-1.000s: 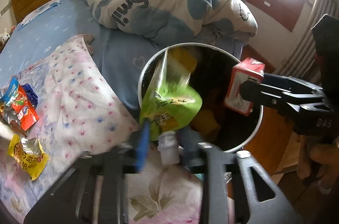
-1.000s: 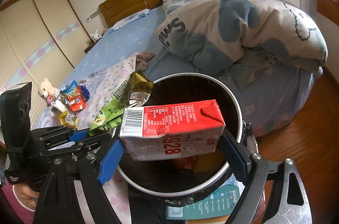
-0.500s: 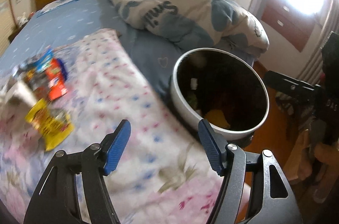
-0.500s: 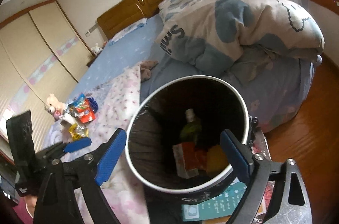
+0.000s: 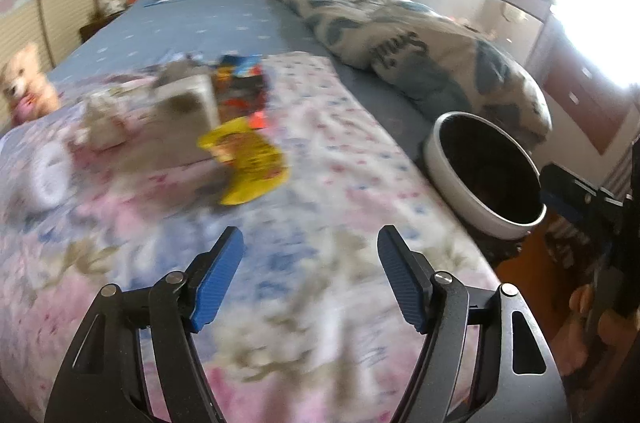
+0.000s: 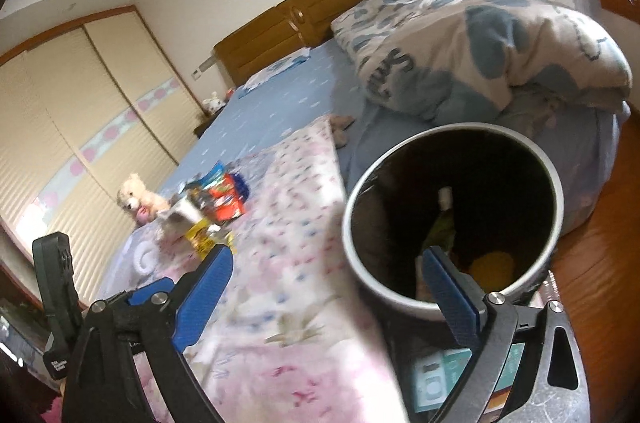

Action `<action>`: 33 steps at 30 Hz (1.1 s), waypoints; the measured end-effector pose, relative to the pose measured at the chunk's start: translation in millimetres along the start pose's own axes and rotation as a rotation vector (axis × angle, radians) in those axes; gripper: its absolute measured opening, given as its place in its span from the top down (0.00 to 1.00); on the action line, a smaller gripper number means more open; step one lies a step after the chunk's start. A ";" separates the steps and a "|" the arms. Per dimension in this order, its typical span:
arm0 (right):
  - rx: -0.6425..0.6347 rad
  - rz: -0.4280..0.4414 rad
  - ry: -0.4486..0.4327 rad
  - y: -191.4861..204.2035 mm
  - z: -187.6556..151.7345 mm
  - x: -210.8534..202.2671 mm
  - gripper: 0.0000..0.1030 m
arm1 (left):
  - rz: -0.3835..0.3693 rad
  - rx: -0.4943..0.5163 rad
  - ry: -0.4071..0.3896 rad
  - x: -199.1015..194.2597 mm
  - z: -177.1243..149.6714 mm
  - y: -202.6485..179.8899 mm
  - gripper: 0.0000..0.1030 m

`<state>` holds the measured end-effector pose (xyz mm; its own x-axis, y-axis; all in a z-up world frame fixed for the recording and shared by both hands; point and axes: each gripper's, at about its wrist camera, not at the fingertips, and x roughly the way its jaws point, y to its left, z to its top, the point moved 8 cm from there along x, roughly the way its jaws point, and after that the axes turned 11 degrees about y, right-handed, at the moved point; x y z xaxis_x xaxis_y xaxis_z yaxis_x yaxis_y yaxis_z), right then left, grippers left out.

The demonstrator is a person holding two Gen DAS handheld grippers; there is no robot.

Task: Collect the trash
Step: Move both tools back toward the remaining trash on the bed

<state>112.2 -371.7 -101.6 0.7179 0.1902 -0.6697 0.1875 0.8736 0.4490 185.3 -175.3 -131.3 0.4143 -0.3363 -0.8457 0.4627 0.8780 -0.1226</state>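
Nothing is held between the jaws of the left hand-held gripper [image 5: 310, 273], which are opening above the floral blanket [image 5: 340, 159]. The right hand-held gripper [image 6: 326, 289] is spread wide and empty beside the bin [image 6: 554, 183]. Farther off, a yellow wrapper [image 5: 246, 159] and more wrappers [image 5: 240, 83] are seen on the blanket.

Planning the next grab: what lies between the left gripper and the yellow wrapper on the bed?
Only bare floral blanket, seen in the left wrist view, between the opening, empty left gripper and the yellow wrapper.
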 end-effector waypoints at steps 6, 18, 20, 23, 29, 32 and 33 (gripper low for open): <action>-0.040 0.033 0.039 39.3 -17.6 20.7 0.07 | 0.054 -0.087 -0.024 -15.1 -13.8 49.0 0.30; -0.142 0.063 0.121 110.5 -38.3 72.4 0.07 | 0.141 -0.215 -0.048 -30.0 -29.2 130.1 0.28; -0.149 0.061 0.129 119.1 -38.8 80.9 0.07 | 0.151 -0.229 -0.049 -30.5 -29.9 138.7 0.28; -0.151 0.064 0.137 128.8 -38.2 91.5 0.07 | 0.169 -0.255 -0.045 -30.4 -31.9 154.6 0.28; -0.150 0.044 0.160 142.3 -39.0 111.3 0.07 | 0.209 -0.293 -0.032 -26.5 -31.6 181.2 0.28; -0.141 0.039 0.174 145.6 -37.8 122.2 0.07 | 0.233 -0.308 -0.028 -25.0 -28.1 195.3 0.28; -0.139 0.034 0.179 145.6 -36.8 125.5 0.07 | 0.239 -0.313 -0.027 -24.4 -26.5 200.0 0.28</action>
<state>204.9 -204.1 -142.0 0.5892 0.2859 -0.7558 0.0621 0.9165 0.3951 246.9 17.5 -148.9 0.5039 -0.1155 -0.8560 0.0910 0.9926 -0.0803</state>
